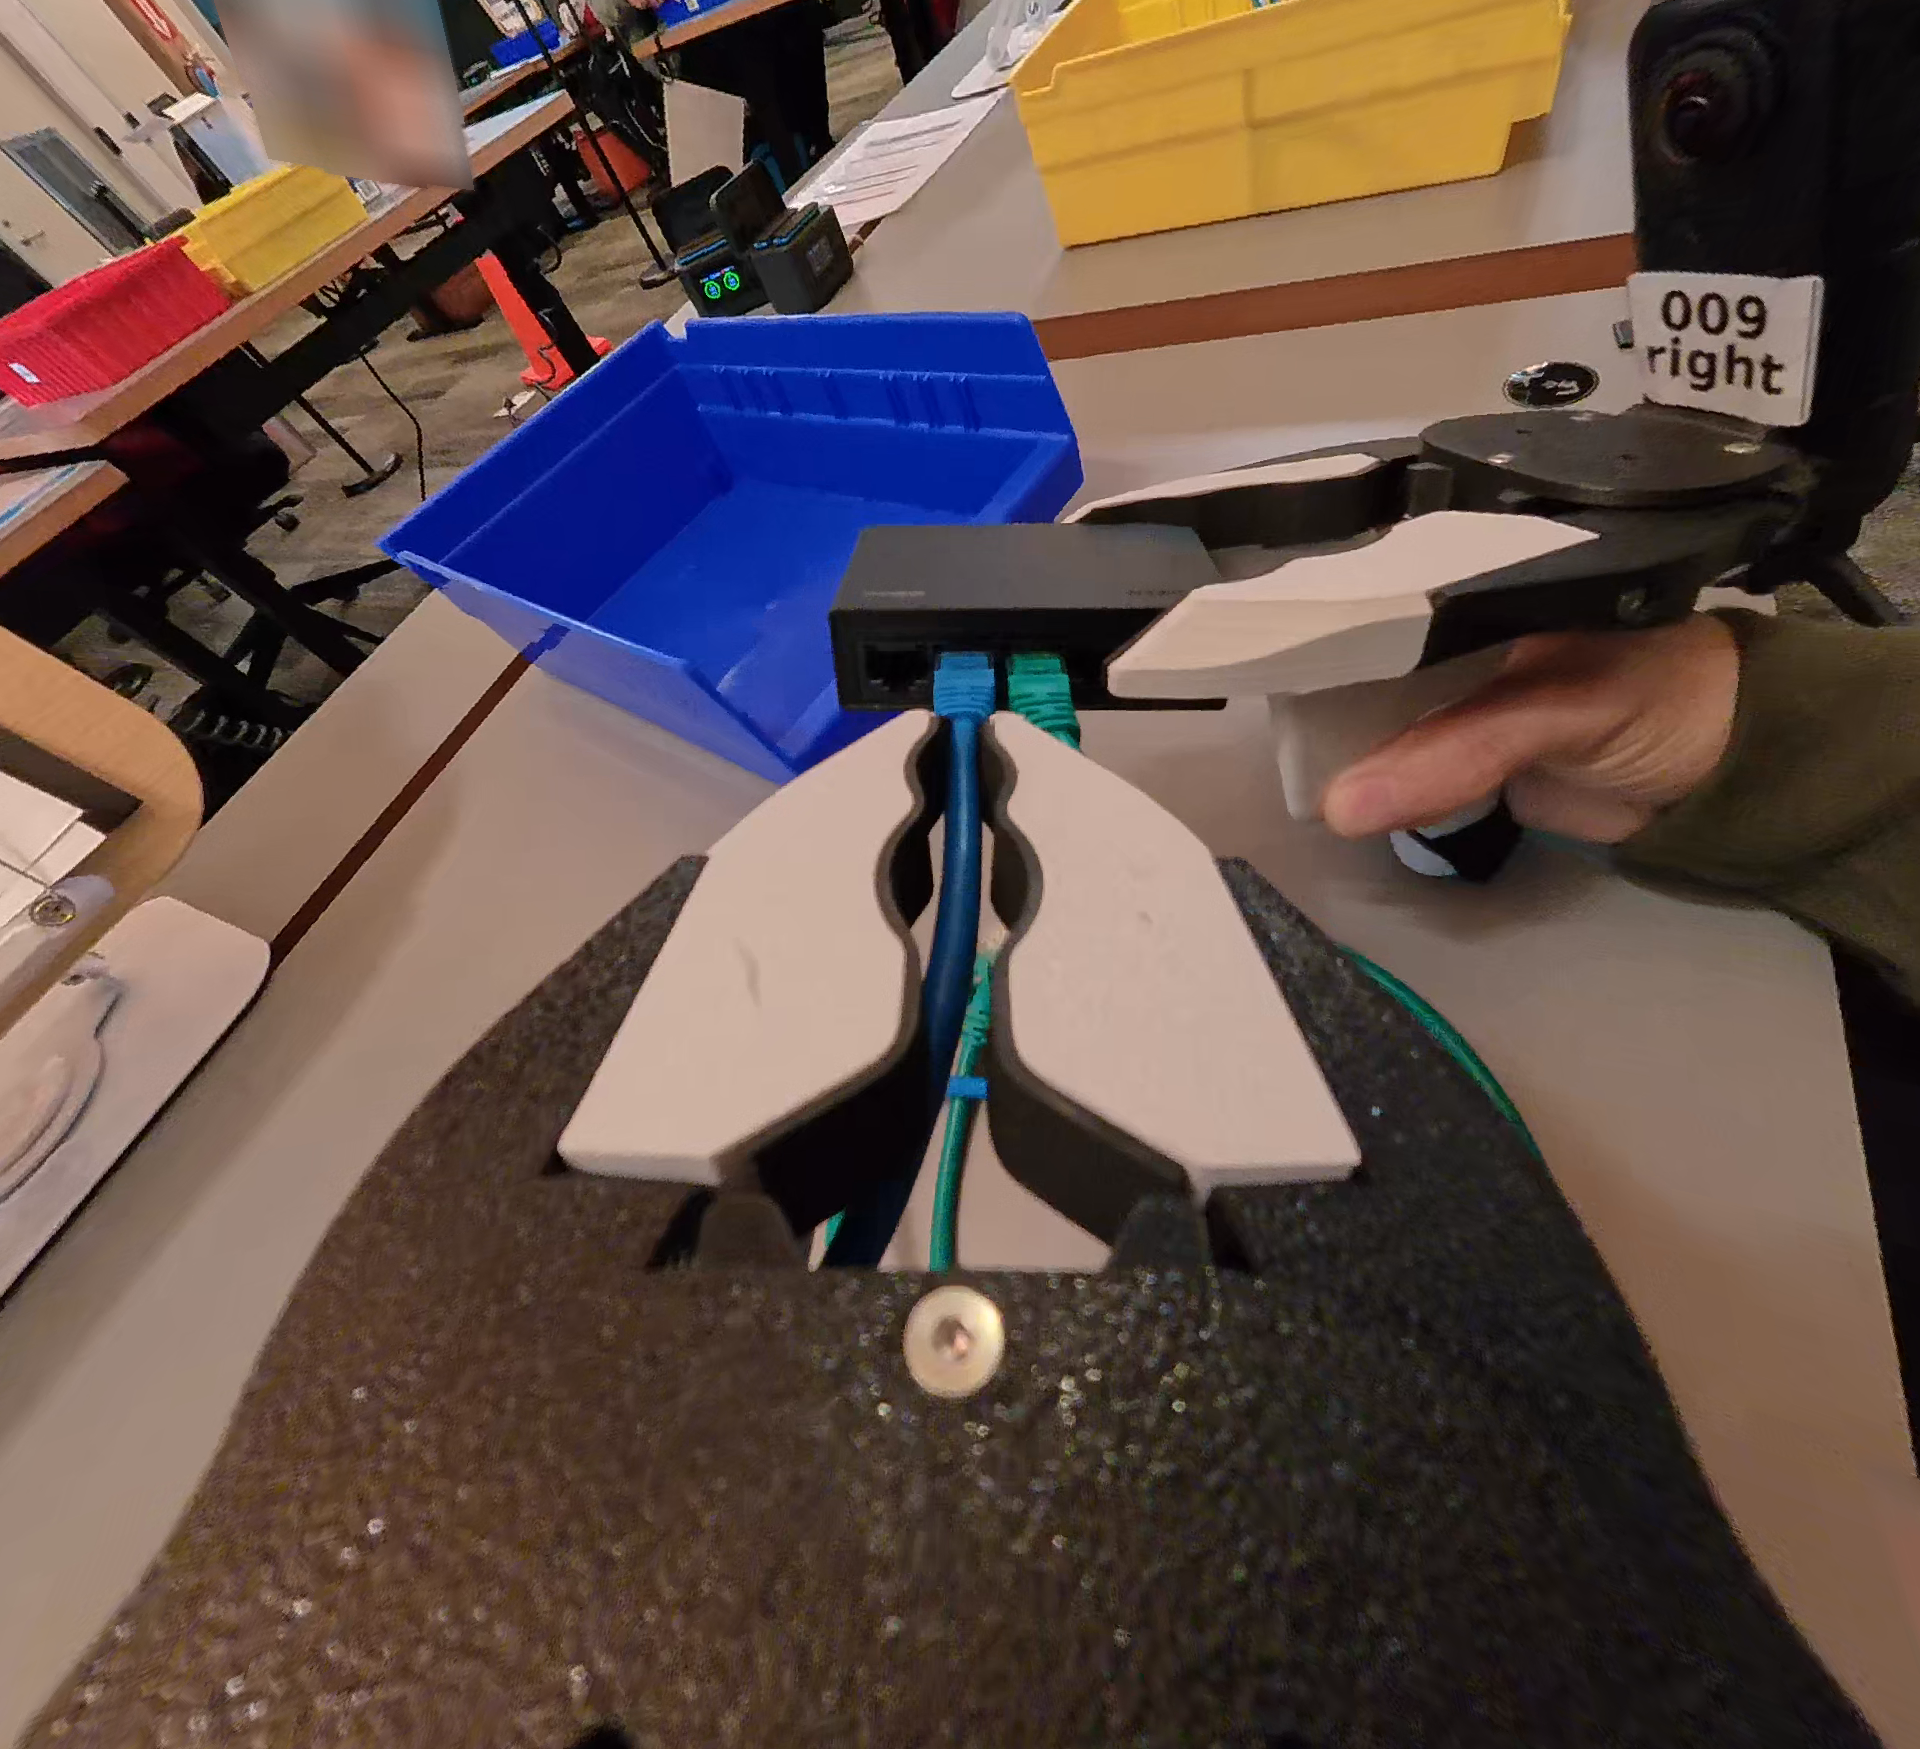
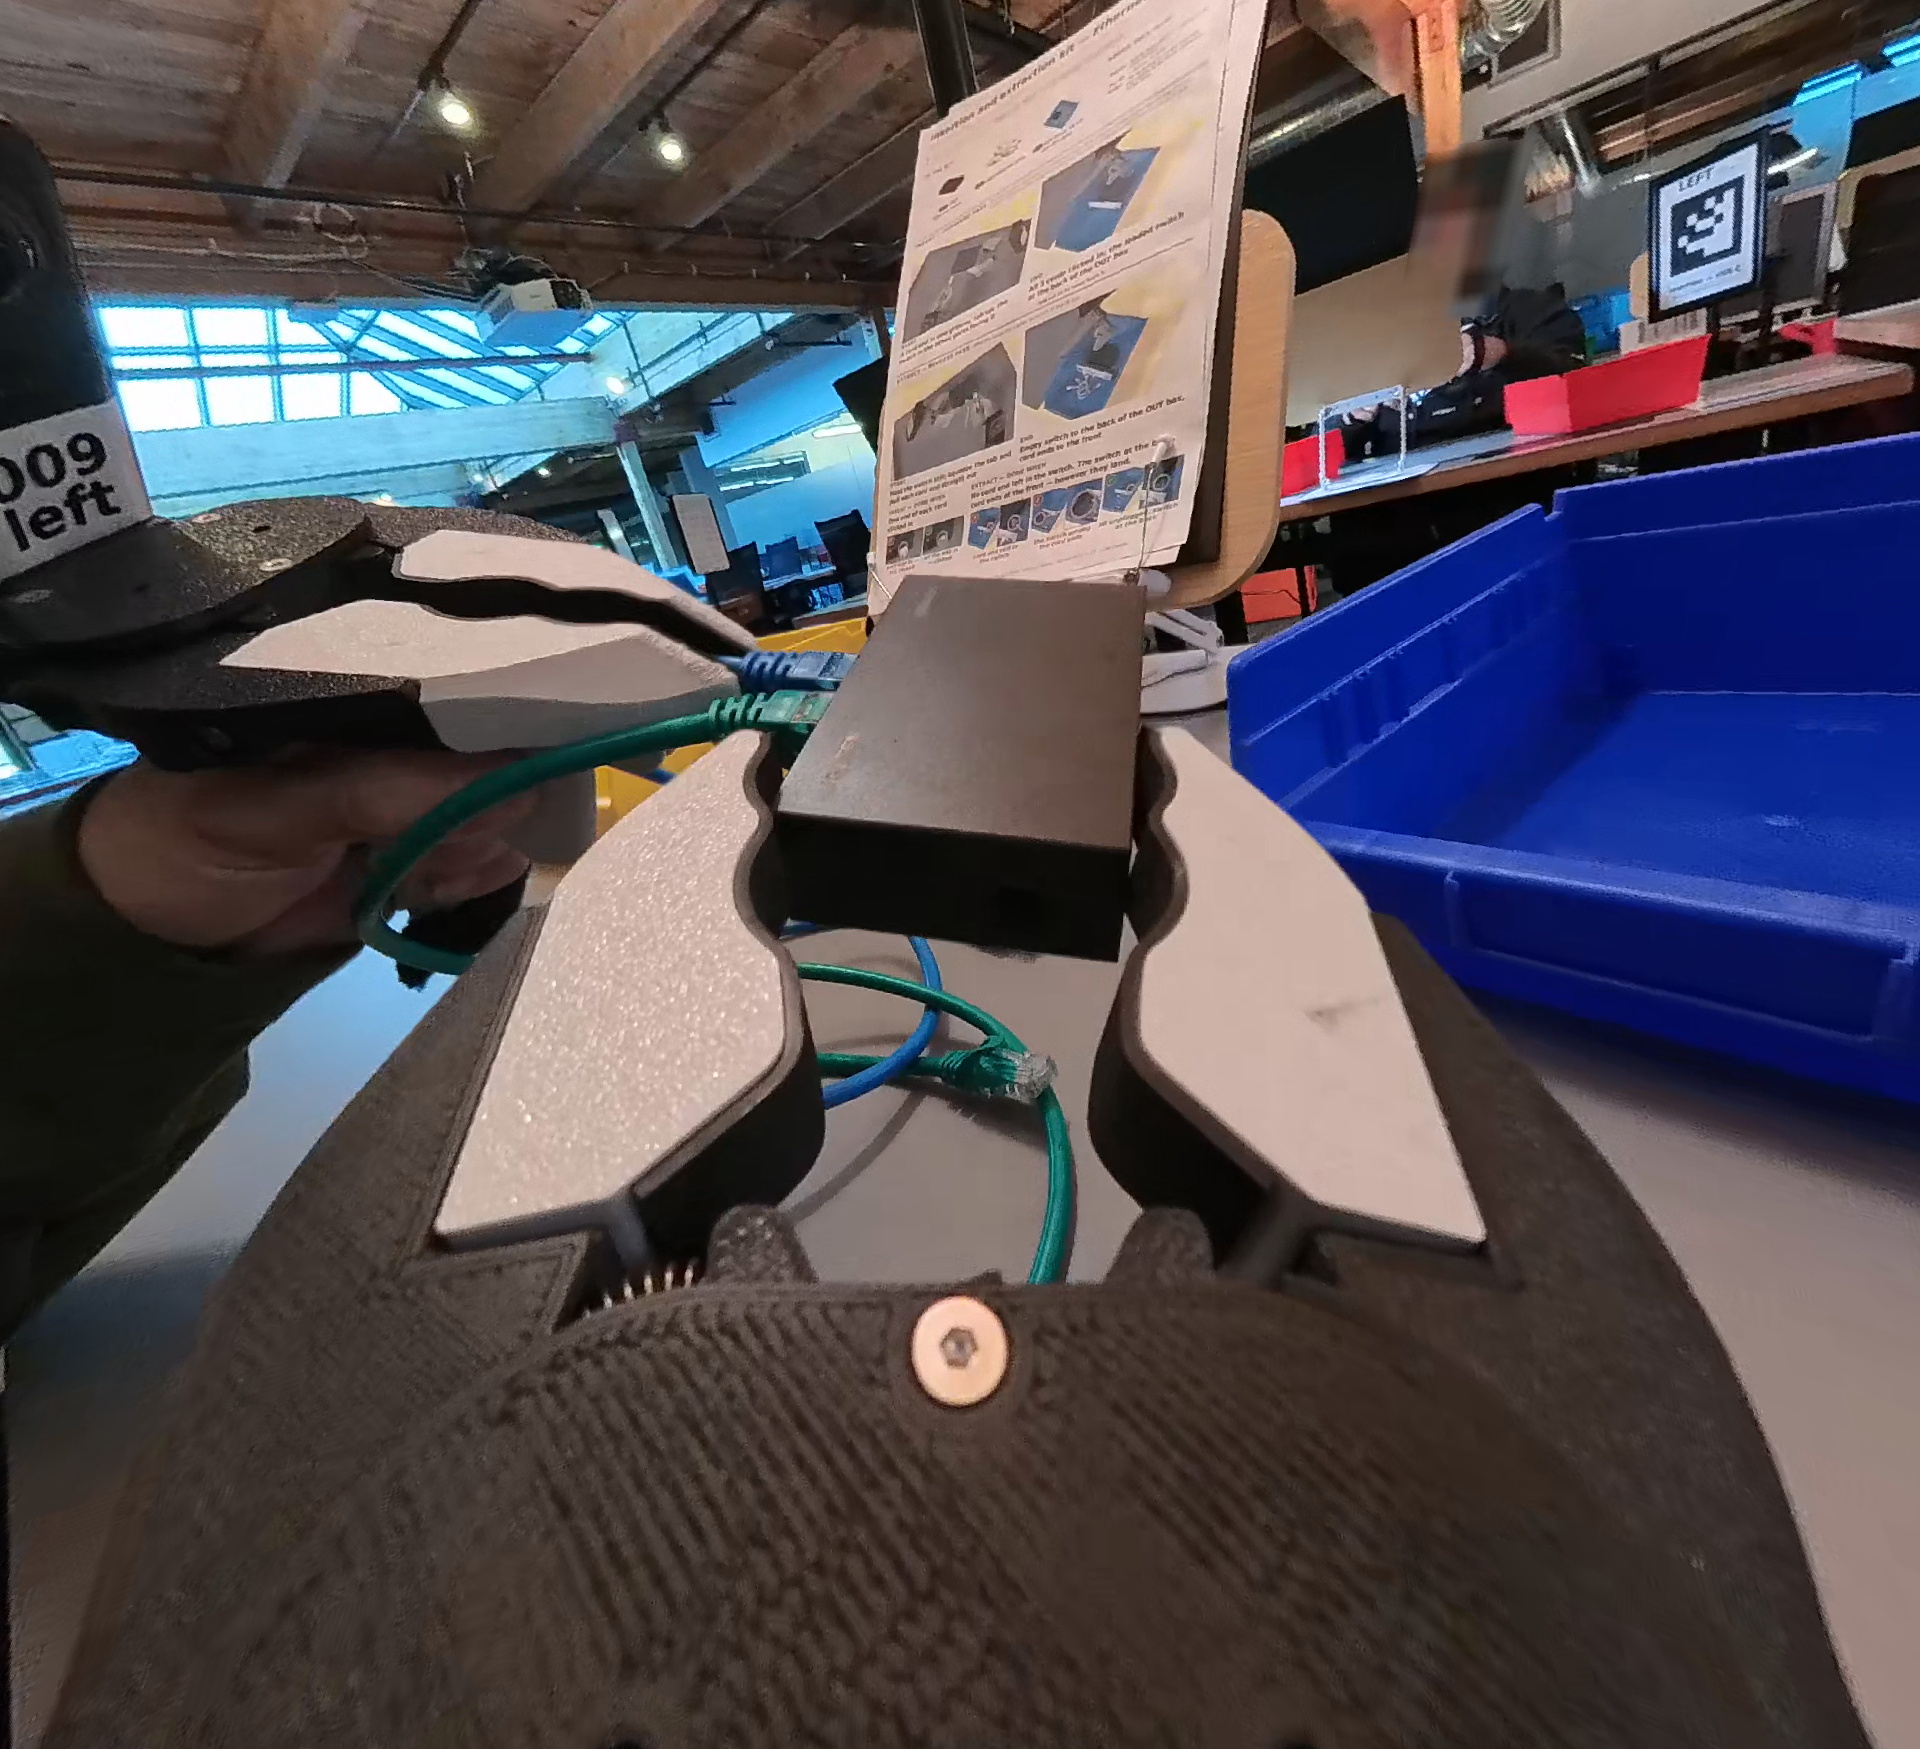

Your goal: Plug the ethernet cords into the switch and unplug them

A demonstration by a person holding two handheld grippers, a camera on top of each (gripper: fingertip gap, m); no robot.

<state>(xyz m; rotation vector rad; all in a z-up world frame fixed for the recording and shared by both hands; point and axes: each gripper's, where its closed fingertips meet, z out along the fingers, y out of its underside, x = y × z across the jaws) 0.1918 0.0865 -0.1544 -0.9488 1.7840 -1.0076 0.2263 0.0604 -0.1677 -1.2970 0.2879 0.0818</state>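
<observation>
The switch (image 1: 1023, 603), a matte black box, is held clear of the worktop (image 1: 1558, 1180) near the blue bin (image 1: 727, 536), clamped across its short sides by the right gripper (image 2: 956, 764). Two cords are seated in adjacent ports: the blue cord (image 1: 961, 826), pinched just behind its plug by the left gripper (image 1: 961, 743), and the green cord (image 1: 1044, 686). One port at least is seen empty. Whether plugging or unplugging is under way cannot be told. The green cord's loose, clear-tipped end (image 2: 1013, 1071) lies on the smooth grey worktop.

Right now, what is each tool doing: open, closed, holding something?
Left tool: closed on the blue cord, just behind its plug in the switch.
Right tool: closed on the switch, gripping its two sides.
</observation>
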